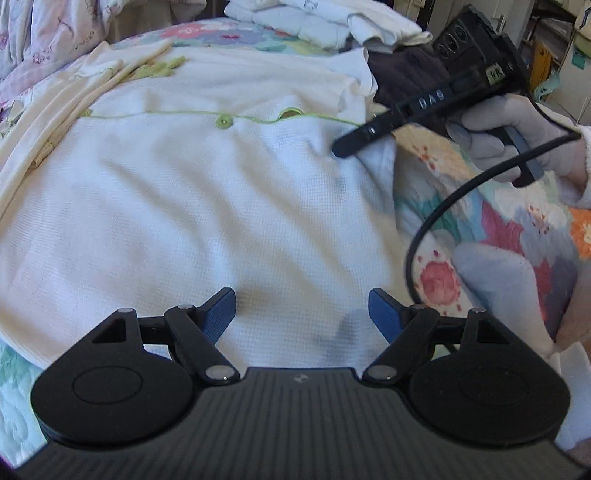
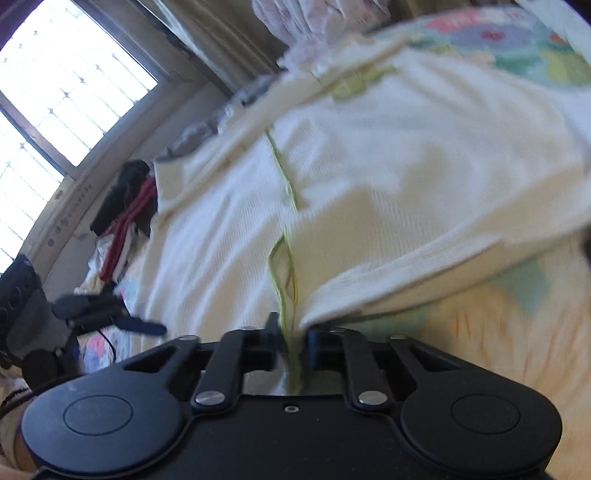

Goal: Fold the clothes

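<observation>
- White waffle-knit garment point(image 1: 192, 192) spread flat across bed, over floral quilt point(image 1: 509, 236); green-stitched edge point(image 1: 258, 119) running across upper part, one green button point(image 1: 223, 121) sewn on that edge.
- Cream sleeve point(image 1: 55, 114) bunched along garment's left side, green trim near its top.
- Left gripper point(image 1: 302, 312) low over garment's near part, blue-padded jaws standing wide apart; only flat cloth below the gap, nothing pinched.
- Right gripper point(image 2: 291, 341) at garment's right edge, close by the green-stitched line; jaws drawn nearly together with a fold of white cloth and green edging caught between them.
- Same right gripper seen from left wrist view as a black body with narrow tip point(image 1: 347, 146) pressed into cloth, a small ridge of fabric raised at that spot.
- Gloved hand point(image 1: 517, 133) wrapped round right gripper's handle, black cable point(image 1: 443, 218) looping down from it over quilt.
- Left gripper visible from right wrist view at far left point(image 2: 144, 326), just beside garment's edge.
- Pile of white folded laundry point(image 1: 325, 22) at far end of bed, dark cloth point(image 1: 402, 70) beside it.
- Window point(image 2: 62, 92) bright beyond bed; dark and red items point(image 2: 125, 206) heaped under sill.
- Right wrist view blurred, fine detail of cloth hard to read.
</observation>
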The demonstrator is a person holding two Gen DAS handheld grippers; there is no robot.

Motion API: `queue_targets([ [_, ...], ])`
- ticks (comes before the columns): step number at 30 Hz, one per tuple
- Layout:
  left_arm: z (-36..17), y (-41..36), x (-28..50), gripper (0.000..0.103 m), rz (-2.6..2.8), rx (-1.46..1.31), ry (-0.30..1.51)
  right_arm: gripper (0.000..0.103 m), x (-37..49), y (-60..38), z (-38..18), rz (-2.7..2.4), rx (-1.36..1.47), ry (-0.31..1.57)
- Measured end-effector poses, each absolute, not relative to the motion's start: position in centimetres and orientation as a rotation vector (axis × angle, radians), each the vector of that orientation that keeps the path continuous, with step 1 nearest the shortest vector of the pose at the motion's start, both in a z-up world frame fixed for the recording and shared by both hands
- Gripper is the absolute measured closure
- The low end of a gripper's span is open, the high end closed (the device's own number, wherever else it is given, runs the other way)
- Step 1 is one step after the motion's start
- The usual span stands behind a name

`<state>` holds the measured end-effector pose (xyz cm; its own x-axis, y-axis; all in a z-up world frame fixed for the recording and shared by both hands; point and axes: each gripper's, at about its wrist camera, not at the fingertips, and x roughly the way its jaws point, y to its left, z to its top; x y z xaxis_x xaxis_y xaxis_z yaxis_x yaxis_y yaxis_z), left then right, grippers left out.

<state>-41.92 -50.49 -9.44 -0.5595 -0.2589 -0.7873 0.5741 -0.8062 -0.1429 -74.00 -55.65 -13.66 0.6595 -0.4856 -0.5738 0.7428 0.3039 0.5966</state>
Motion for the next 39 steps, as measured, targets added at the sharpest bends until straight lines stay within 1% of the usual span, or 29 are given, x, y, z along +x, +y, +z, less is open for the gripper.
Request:
queue_targets([
  [1,-9.4,-50.6,-41.8,0.024,-2.37,1.084,0.547,0.088,-74.0,-56.1,-13.3,-0.821,0.952,0.294],
  [4,-9.2,-51.1,-41.3,0.024,-2.423,1.005,0.69,0.089,-73.8,-57.4,-11.5,-0.811,0.912,0.261],
  [5,-9.0,-51.0,-41.1,0.024,-2.43,0.985,0.707,0.089,-73.7,-57.8,-10.9,-0.807,0.9,0.251],
  [9,-8.6,-50.9,-41.2,0.024,-2.405,0.958,0.692,0.089,-73.0,-59.7,-9.0,-0.803,0.855,0.251],
  [15,-8.5,-52.1,-42.0,0.024,-2.335,0.921,0.66,0.089,-72.3,-63.2,-7.8,-0.824,0.835,0.257],
  [18,-9.2,-53.0,-42.3,0.024,-2.253,0.975,0.589,0.089,-71.6,-65.0,-7.5,-0.834,0.837,0.256],
  [20,-9.8,-53.6,-42.0,0.024,-2.207,1.012,0.585,0.089,-70.9,-65.9,-7.3,-0.841,0.819,0.27],
  [24,-9.7,-53.7,-41.4,0.024,-2.206,1.0,0.566,0.089,-69.4,-67.0,-6.9,-0.855,0.77,0.308],
  [28,-9.5,-53.3,-41.5,0.024,-2.238,1.042,0.46,0.089,-68.3,-68.1,-6.9,-0.873,0.722,0.361],
  [31,-10.0,-53.0,-41.6,0.024,-2.276,1.105,0.351,0.084,-68.1,-69.0,-7.8,-0.892,0.746,0.403],
  [33,-10.5,-52.3,-41.6,0.023,-2.301,1.155,0.262,0.076,-68.7,-68.4,-8.1,-0.92,0.776,0.394],
  [34,-10.9,-52.1,-41.4,0.016,-2.32,1.178,0.253,0.065,-69.1,-67.6,-8.0,-0.927,0.792,0.364],
  [35,-11.2,-52.1,-41.1,0.013,-2.338,1.197,0.256,0.057,-69.5,-66.7,-7.9,-0.934,0.807,0.334],
  [37,-11.5,-52.2,-40.7,0.013,-2.351,1.203,0.251,0.053,-70.4,-64.8,-7.8,-0.952,0.832,0.266],
  [39,-11.3,-52.5,-40.8,0.013,-2.357,1.217,0.236,0.052,-70.3,-63.3,-7.7,-0.949,0.852,0.28],
])
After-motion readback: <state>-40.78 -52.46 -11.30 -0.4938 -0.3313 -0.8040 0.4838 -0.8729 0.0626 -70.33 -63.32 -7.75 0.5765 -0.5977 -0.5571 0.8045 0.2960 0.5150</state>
